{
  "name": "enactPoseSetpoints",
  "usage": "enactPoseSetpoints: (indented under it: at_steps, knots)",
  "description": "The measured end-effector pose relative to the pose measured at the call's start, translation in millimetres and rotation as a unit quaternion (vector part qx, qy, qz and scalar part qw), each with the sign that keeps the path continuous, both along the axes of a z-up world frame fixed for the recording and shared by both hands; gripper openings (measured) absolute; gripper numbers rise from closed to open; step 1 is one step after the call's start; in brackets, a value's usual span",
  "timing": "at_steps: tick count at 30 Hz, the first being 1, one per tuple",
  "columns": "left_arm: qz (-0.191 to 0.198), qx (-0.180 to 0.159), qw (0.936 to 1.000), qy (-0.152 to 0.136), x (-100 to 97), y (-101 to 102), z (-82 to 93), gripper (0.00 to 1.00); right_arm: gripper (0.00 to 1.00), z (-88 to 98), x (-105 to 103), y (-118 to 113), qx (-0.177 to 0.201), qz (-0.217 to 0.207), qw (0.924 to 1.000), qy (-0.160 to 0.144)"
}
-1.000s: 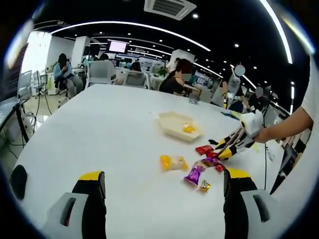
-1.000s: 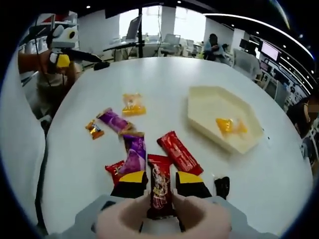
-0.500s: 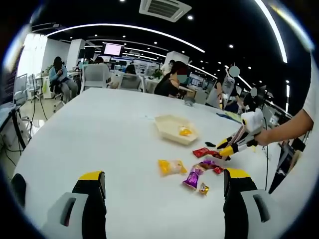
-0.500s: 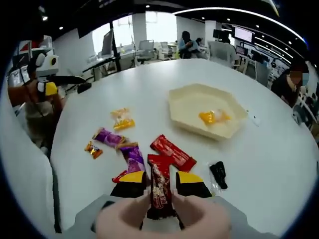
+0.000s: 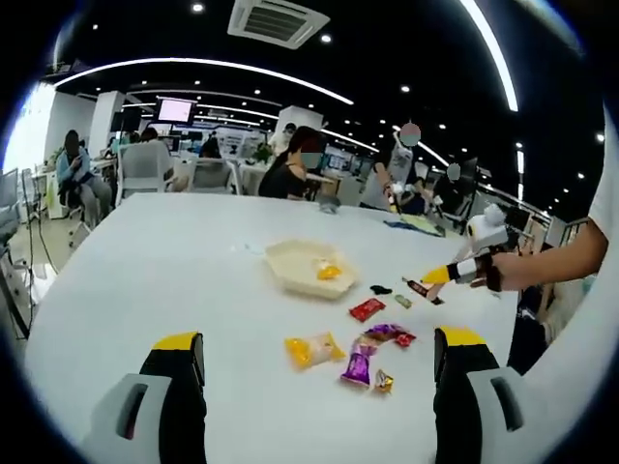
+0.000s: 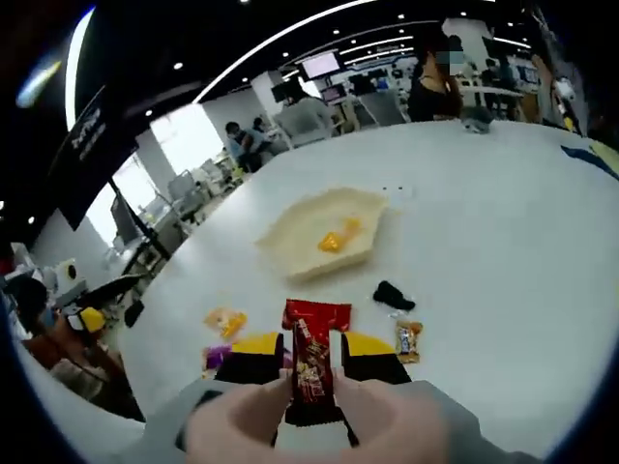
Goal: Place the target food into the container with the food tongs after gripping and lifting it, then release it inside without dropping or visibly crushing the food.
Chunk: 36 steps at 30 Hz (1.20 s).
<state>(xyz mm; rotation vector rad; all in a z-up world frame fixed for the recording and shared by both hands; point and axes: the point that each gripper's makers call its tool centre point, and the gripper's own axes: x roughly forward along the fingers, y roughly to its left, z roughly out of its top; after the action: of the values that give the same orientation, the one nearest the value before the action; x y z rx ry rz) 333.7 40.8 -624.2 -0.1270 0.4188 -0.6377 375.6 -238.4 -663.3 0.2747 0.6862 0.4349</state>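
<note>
My right gripper [image 6: 311, 353] is shut on a dark red snack packet [image 6: 311, 365], held upright above the white table. The cream hexagonal container [image 6: 295, 242] lies ahead of it with a yellow piece of food [image 6: 336, 237] inside. In the left gripper view the right gripper [image 5: 437, 277], in a person's hand, hovers right of the container [image 5: 288, 267] with the dark red packet [image 5: 422, 288] in its jaws. My left gripper [image 5: 319, 348] stands wide open over the table with nothing in it.
Loose snacks lie on the table: a red packet [image 5: 367, 309], a yellow packet [image 5: 311, 350], a purple packet [image 5: 358, 364], a small gold sweet [image 5: 383, 383] and a black item [image 6: 393, 295]. People sit at desks beyond the far edge of the table.
The right gripper has risen off the snack pile with the dark red packet and swung toward the container's side. Both views have shifted with the hands.
</note>
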Motion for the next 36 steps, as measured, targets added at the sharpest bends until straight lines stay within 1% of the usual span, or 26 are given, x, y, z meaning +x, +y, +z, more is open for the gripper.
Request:
enactPoseSetpoints:
  at_steps: [3, 4, 6, 10, 11, 12, 13, 17, 22, 25, 29, 31, 33, 35, 36]
  knots:
    - [-0.012, 0.006, 0.9999, 0.000, -1.5, -2, -1.9, 0.99, 0.22, 7.5, -4, 0, 0.007, -0.043, 0.9990, -0.008]
    - [-0.014, 0.005, 0.9999, 0.000, -2.4, -2, -0.6, 0.99, 0.22, 10.8, -7, 5, 0.014, -0.054, 0.9984, -0.013]
    - [-0.015, 0.001, 0.9999, -0.002, -2.7, -3, 1.6, 0.99, 0.23, 11.9, -10, 12, 0.007, -0.056, 0.9983, -0.017]
    - [-0.024, -0.002, 0.9997, -0.004, -1.2, -7, 4.0, 0.99, 0.23, 18.8, -10, 21, 0.005, -0.051, 0.9983, -0.027]
    - [-0.028, -0.002, 0.9996, -0.003, -1.0, -9, 3.7, 0.99, 0.23, 21.3, -9, 22, -0.008, -0.047, 0.9983, -0.034]
    - [-0.031, -0.002, 0.9995, -0.003, -0.8, -10, 3.4, 0.99, 0.23, 24.5, -8, 24, -0.010, -0.044, 0.9983, -0.037]
    - [-0.043, 0.004, 0.9991, -0.004, -1.6, -14, 1.1, 0.99, 0.23, 27.6, -7, 25, -0.013, -0.041, 0.9983, -0.040]
    - [-0.048, 0.005, 0.9988, -0.003, -4.9, -16, 0.7, 0.99, 0.23, 38.6, -1, 23, -0.017, -0.044, 0.9977, -0.049]
    - [-0.035, -0.004, 0.9994, -0.001, -5.1, -13, -0.4, 0.99, 0.23, 53.9, 15, 23, -0.031, -0.034, 0.9971, -0.061]
    - [-0.038, -0.005, 0.9992, 0.004, -9.7, -15, -4.6, 0.99, 0.23, 60.5, 24, 24, -0.035, -0.032, 0.9967, -0.066]
    - [-0.043, -0.002, 0.9990, 0.009, -14.1, -16, -5.8, 0.99, 0.23, 65.5, 33, 28, -0.040, -0.029, 0.9961, -0.072]
    - [-0.041, -0.004, 0.9992, 0.002, -13.7, -16, -1.0, 0.99, 0.23, 68.0, 40, 32, -0.043, -0.025, 0.9958, -0.076]
    - [-0.037, -0.001, 0.9993, -0.004, -12.3, -16, -0.1, 0.99, 0.23, 68.1, 44, 35, -0.044, -0.020, 0.9960, -0.075]
    - [-0.030, 0.007, 0.9995, 0.000, -12.2, -15, -2.6, 0.99, 0.23, 67.8, 48, 38, -0.046, -0.016, 0.9964, -0.070]
    - [-0.027, 0.009, 0.9996, -0.002, -14.6, -16, -2.5, 0.99, 0.23, 68.5, 50, 41, -0.052, -0.007, 0.9961, -0.071]
